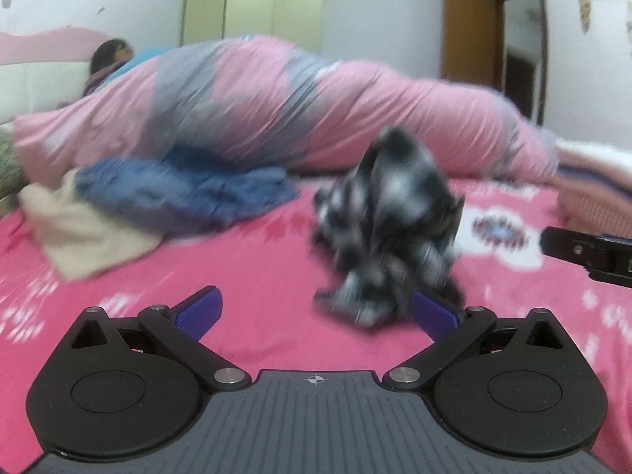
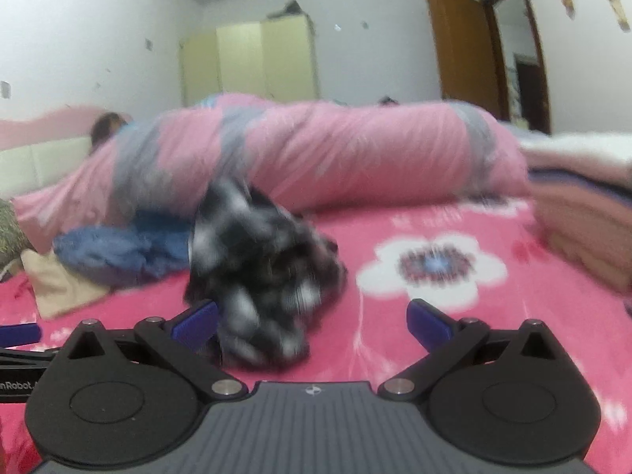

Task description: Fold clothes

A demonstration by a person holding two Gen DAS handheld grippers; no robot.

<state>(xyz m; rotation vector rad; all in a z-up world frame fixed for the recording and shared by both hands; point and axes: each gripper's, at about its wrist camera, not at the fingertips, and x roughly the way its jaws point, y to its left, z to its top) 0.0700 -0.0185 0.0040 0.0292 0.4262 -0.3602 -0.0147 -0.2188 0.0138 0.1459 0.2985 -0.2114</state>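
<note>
While both grippers, left (image 1: 314, 310) and right (image 2: 312, 322), gape wide and hold nothing, the crumpled plaid garment (image 1: 389, 221) sits bunched on the bedsheet (image 1: 252, 268) between them, so pinch opposite edges and spread it flat.

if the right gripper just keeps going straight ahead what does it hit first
Most likely the crumpled black-and-white checked garment, lying on the pink bedsheet just ahead of the open right gripper, toward its left finger. The picture is blurred, so depth is uncertain; dead centre may skim its edge.
</note>
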